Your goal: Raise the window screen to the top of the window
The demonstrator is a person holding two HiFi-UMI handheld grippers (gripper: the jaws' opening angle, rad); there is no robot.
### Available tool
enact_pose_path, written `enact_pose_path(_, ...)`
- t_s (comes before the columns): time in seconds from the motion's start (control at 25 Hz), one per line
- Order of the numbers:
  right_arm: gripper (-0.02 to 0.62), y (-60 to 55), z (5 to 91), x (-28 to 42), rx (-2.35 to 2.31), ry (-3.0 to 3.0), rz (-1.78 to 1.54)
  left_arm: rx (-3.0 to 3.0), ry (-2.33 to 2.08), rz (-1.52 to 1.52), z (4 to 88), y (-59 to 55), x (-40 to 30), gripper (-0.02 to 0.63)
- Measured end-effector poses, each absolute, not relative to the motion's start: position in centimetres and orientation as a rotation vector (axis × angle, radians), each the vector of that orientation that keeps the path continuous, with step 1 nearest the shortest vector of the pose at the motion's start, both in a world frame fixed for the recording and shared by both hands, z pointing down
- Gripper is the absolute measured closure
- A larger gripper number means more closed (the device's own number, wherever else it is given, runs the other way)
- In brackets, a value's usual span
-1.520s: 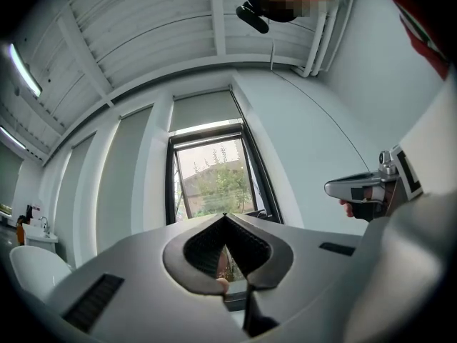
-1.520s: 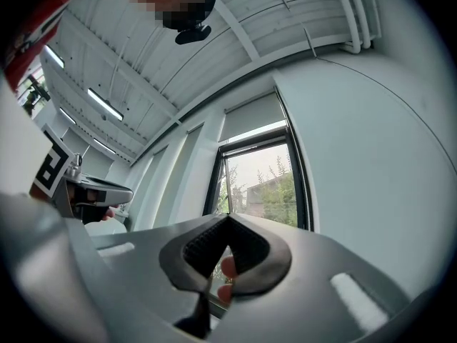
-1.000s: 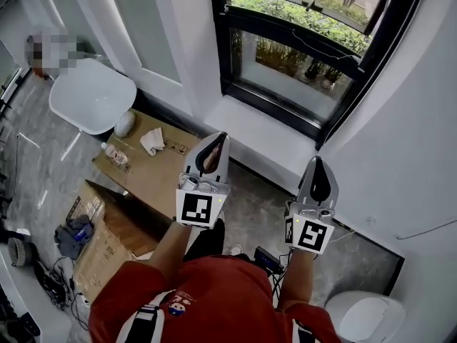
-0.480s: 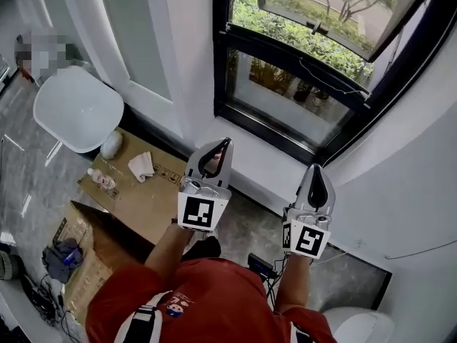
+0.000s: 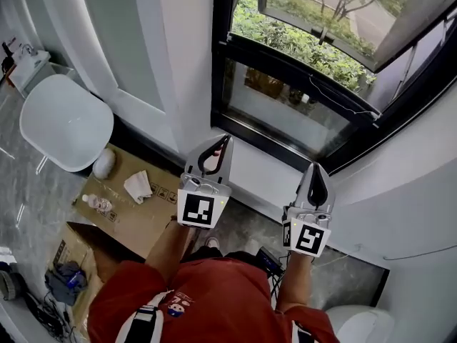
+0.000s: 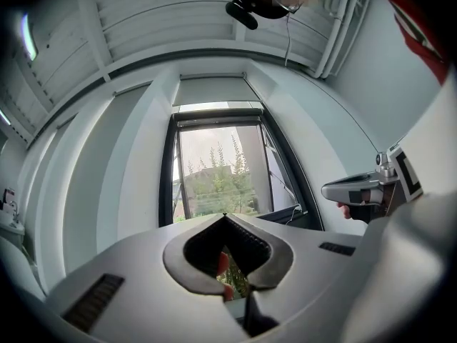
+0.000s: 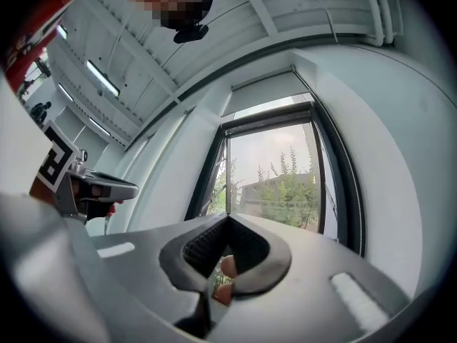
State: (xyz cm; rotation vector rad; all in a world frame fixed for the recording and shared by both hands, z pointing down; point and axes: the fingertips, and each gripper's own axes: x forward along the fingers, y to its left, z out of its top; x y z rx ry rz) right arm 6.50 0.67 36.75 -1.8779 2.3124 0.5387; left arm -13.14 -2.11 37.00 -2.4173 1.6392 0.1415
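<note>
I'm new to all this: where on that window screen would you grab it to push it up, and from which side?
Probably the black horizontal bar across the window, near its middle, coming from the room side, slightly below. It is long, narrow and level, so opened jaws could span it. Whether it belongs to the screen is unclear.

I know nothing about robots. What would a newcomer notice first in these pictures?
Two grey hand-held tools stand out at the centre: the left gripper and the right gripper, both shut and empty, each with a black-and-white square marker, held by a person in a red shirt. Ahead of them is a tall black-framed window with green bushes outside. On the floor to the left are a cardboard box and a white chair.
</note>
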Motion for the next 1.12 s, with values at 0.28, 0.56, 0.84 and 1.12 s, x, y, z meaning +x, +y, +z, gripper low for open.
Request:
enact_pose_path(0.28, 0.586, -2.9, 37.4, 7.8, -1.936, 2.286, 0.541, -2.454, 1.594, 0.156, 37.5, -6.7, -11.7, 0.601)
enact_pose_path(0.56, 0.586, -8.5, 37.9, 12.4, -1.968, 2.221, 0.535, -2.437, 1.555, 0.13, 37.5, -12.9, -7.7, 0.6)
enact_pose_path(0.84, 0.586, -14.5, 37.6, 17.4, -1.99, 2.167, 0.524, -2.436, 1.534, 0.127, 36.9, -19.8, -3.2, 0.6)
enact_pose_path(1.12, 0.586, -18.9, 38.1, 20.1, -1.971, 2.175, 0.475, -2.416, 1.546, 0.055, 37.3, -24.0, -0.3, 0.6)
